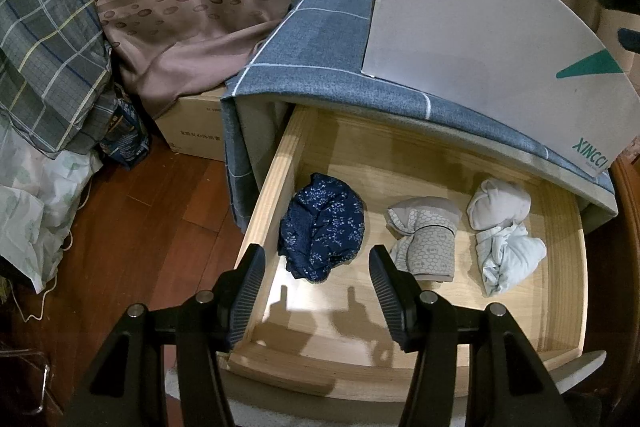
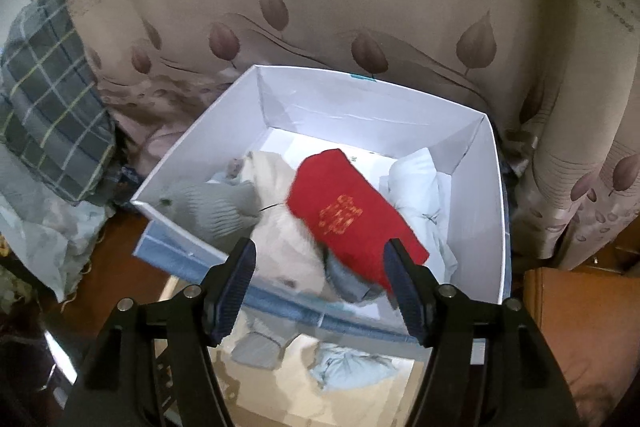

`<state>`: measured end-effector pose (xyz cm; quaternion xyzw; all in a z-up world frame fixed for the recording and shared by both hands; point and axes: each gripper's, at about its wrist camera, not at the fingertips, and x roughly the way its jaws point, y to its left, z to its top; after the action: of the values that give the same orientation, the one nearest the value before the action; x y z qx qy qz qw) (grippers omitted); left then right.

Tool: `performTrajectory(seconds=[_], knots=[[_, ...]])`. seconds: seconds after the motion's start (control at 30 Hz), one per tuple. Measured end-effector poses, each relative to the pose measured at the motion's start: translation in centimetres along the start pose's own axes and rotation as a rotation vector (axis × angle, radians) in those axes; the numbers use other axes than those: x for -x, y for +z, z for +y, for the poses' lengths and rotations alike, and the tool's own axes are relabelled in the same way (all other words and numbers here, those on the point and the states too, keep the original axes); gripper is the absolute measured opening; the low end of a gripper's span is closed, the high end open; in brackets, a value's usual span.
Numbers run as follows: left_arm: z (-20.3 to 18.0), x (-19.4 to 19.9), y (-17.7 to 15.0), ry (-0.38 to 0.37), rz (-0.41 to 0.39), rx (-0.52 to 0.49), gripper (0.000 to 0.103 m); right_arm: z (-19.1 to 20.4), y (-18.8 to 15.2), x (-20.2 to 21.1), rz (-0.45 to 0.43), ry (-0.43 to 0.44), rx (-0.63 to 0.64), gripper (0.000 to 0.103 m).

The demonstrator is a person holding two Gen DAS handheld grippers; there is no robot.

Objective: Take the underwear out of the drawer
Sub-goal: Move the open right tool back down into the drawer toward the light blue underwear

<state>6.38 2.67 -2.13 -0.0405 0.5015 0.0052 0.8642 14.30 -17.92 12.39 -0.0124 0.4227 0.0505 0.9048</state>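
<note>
The wooden drawer [image 1: 264, 203] is pulled out and holds three bundles: navy floral underwear [image 1: 324, 223], a grey patterned piece [image 1: 428, 239] and a pale white piece [image 1: 504, 227]. My left gripper [image 1: 316, 255] hangs open above the drawer's front left, with the navy piece just beyond its fingertips and nothing between them. My right gripper [image 2: 320, 247] is over the white box [image 2: 360, 99] with its jaws apart. Red underwear [image 2: 352, 215] with a gold print lies in the box on other clothes; its near corner is hidden behind the right finger [image 2: 404, 287].
The white box [image 1: 480, 39] stands on the cabinet's blue checked cloth [image 1: 312, 59], above the drawer. It also holds cream [image 2: 280, 227], grey ribbed [image 2: 212, 207] and white [image 2: 416, 179] garments. A cardboard carton [image 1: 192, 131] and piled bedding [image 1: 48, 47] sit left on the wood floor [image 1: 140, 227].
</note>
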Motion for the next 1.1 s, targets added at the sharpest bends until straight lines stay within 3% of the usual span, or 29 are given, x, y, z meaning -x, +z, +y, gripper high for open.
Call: performTrajectory(seconds=[0.27,0.47,0.73,1.1], knots=[[0.1,0.0,-0.1,0.004,0.004,-0.001,0.055,0.4,-3.3,2.8,0.003,0.041,0.021,0.065],[0.3,0.0,-0.1,0.007,0.004,0.002,0.055,0.2,-8.3,2.2,0.069,0.051,0.028,0.069],[0.3,-0.1,-0.1,0.005,0.008,0.005,0.055,-1.5,-14.1,-4.8,0.261,0.017,0.016,0.069],[0.3,-0.1,-0.1,-0.002,0.015,0.006,0.055,-2.6,-15.7,-13.9,0.391,-0.027,0.061,0.07]])
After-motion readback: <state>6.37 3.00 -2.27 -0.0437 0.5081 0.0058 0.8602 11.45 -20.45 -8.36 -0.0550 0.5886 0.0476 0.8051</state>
